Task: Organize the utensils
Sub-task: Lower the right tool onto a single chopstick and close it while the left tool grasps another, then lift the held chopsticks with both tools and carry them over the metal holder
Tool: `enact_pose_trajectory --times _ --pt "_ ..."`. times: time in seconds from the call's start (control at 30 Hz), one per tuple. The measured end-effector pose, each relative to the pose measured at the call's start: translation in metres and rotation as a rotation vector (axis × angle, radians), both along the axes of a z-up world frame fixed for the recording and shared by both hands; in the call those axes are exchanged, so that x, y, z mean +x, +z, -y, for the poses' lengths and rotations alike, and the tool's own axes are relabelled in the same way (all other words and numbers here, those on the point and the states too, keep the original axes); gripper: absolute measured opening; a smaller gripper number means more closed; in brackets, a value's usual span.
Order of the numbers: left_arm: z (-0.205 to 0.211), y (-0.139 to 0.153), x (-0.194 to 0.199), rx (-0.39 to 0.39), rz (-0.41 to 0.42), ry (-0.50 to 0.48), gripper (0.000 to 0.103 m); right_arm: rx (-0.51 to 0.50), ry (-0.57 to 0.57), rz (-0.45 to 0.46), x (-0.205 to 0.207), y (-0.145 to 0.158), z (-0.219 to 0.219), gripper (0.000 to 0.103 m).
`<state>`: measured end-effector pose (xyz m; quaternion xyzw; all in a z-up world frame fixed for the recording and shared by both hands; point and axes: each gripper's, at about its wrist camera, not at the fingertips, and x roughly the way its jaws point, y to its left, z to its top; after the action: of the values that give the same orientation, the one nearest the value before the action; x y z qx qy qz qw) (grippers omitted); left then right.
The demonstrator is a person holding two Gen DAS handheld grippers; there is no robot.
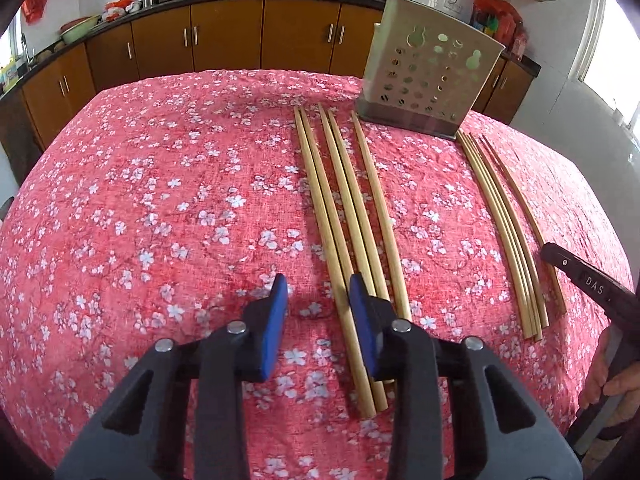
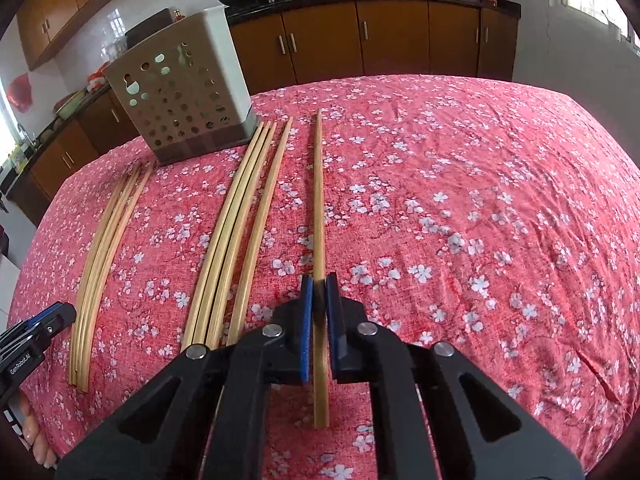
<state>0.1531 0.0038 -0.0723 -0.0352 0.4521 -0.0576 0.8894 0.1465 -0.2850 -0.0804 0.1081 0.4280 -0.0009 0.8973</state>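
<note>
Clamping one chopstick [image 2: 318, 216] near its thick end, the right gripper [image 2: 319, 304] has blue pads pressed on both sides; the stick points away toward the holder [image 2: 180, 100]. Light, stiff, smooth bamboo, probably prone to pivoting, so a hold nearer mid-length looks safer. Left gripper [image 1: 318, 300] hovers with fingers apart, holding nothing, over the left bundle [image 1: 344, 216]. Another bundle [image 1: 504, 232] lies further right on the floral cloth [image 1: 160, 200].
</note>
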Motion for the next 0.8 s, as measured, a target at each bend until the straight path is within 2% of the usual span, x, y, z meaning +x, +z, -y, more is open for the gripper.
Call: enact_pose_trajectory --times 0.27,0.4,0.53,0.63,0.8 --pt "-0.004 -0.004 0.007 0.066 -0.013 0.02 0.022 -0.025 0.005 -0.008 0.005 -0.002 -0.004 0.008" --pt "-0.009 -0.008 0.019 0.101 -0.004 0.036 0.009 -0.04 0.034 -0.002 0.012 -0.002 -0.008 0.008" --pt "-0.033 -0.015 0.04 0.105 0.004 0.074 0.009 -0.048 0.025 -0.003 0.026 -0.002 -0.001 0.008" --pt "-0.048 -0.015 0.055 0.076 0.011 0.09 0.009 -0.061 -0.009 0.006 0.039 -0.004 0.011 0.008" --pt "-0.061 -0.016 0.055 0.006 0.028 0.077 0.009 -0.046 -0.046 0.024 0.05 -0.007 0.024 0.008"
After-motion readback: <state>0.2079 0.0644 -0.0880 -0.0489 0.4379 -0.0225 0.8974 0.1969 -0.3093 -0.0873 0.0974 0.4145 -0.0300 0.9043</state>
